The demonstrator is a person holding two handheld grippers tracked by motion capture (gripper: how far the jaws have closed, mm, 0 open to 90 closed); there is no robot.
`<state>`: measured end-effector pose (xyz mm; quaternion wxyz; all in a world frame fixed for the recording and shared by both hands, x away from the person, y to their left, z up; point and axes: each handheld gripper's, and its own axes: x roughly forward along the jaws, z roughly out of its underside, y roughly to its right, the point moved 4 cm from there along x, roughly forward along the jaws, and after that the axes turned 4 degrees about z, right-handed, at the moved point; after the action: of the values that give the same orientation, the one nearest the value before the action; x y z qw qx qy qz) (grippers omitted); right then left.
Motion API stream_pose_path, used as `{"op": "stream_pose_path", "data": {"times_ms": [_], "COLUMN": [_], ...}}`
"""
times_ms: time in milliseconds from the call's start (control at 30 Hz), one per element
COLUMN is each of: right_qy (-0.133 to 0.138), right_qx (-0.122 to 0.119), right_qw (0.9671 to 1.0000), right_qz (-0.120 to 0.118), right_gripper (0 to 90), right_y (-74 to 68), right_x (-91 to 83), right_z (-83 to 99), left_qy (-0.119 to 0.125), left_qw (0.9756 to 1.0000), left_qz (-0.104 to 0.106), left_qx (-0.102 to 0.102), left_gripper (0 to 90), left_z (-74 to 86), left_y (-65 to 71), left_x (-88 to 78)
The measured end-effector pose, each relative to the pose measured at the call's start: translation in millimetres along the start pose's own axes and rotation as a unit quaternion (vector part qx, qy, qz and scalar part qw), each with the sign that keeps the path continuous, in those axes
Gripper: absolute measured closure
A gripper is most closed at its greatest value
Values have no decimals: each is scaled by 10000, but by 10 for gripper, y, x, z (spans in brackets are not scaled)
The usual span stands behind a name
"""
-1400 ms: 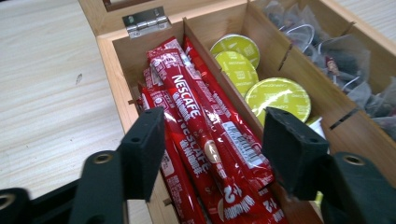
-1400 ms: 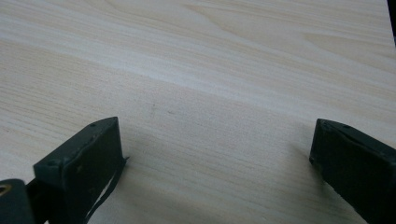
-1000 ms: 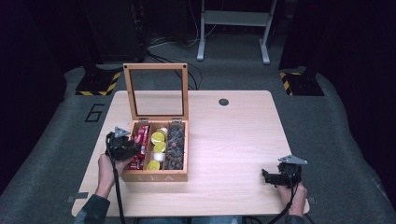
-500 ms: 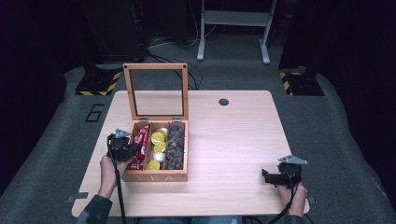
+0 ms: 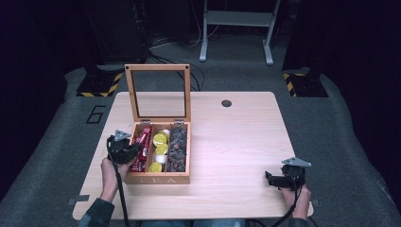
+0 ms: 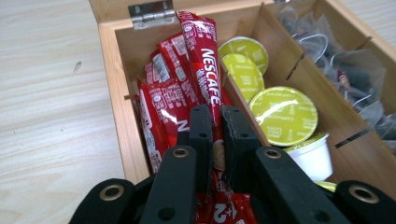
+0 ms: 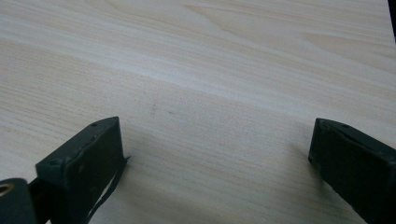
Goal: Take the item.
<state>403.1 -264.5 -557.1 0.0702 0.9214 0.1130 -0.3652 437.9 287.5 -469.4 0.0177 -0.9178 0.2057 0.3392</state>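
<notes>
An open wooden tea box (image 5: pixel 158 179) stands on the table, its glass lid (image 5: pixel 157 92) upright. Its left compartment holds red Nescafe stick sachets (image 5: pixel 140 152). My left gripper (image 6: pixel 215 116) reaches into that compartment and is shut on one red sachet (image 6: pixel 203 74), which runs up between the two pads. In the high view the left gripper (image 5: pixel 137 150) sits at the box's left wall. My right gripper (image 5: pixel 270 178) rests low near the table's front right corner. Its jaws stand wide apart over bare wood (image 7: pixel 210 70) with nothing between them.
The middle compartment holds yellow-lidded capsules (image 6: pixel 284 114) and a white cup; the right one holds dark tea bags (image 6: pixel 345 70). A small dark round hole (image 5: pixel 226 103) marks the far side of the table. Bare tabletop (image 5: pixel 236 142) lies between the box and my right gripper.
</notes>
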Motion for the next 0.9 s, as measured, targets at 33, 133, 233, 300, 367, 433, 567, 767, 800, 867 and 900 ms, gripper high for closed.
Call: {"op": "stream_pose_path", "data": {"times_ms": [33, 133, 233, 300, 367, 433, 567, 767, 800, 867, 900], "right_qy": [0, 0, 0, 1, 0, 1, 2, -24, -24, -18, 14], "right_qx": [2, 5, 4, 4, 6, 4, 5, 60, 61, 52, -21], "right_qw": [10000, 10000, 10000, 10000, 10000, 10000, 10000, 10000, 10000, 10000, 10000], "right_qz": [0, -1, -1, -1, 0, -2, -1, -1, -2, -1, 2], "right_gripper": [25, 25, 25, 26, 26, 26, 26, 26, 27, 27, 27], "right_y": [0, 0, 0, 0, 0, 0, -1, -10, -10, -9, 2], "right_x": [0, 0, 0, 0, 0, 0, 0, -4, -5, -4, 1], "right_z": [0, 0, 0, 0, 0, 0, 0, 3, 3, 2, -1], "left_qy": [13, 74, 153, 208, 229, 284, 319, 407, 422, 439, 446], "left_qw": [10000, 10000, 9999, 9998, 9997, 9995, 9993, 9987, 9986, 9985, 9984], "left_qz": [8, 19, 32, 38, 73, 71, 113, 154, 175, 201, 215], "left_qx": [5, 34, 44, 45, 69, 103, 163, 251, 256, 264, 273], "left_gripper": [828, 827, 827, 827, 827, 827, 827, 827, 827, 827, 827], "left_z": [-10, -43, -75, -99, -126, -153, -202, -265, -278, -294, -303], "left_y": [3, 5, 12, 23, 35, 52, 91, 151, 162, 178, 186], "left_x": [-14, -60, -102, -128, -157, -181, -221, -259, -266, -272, -275]}}
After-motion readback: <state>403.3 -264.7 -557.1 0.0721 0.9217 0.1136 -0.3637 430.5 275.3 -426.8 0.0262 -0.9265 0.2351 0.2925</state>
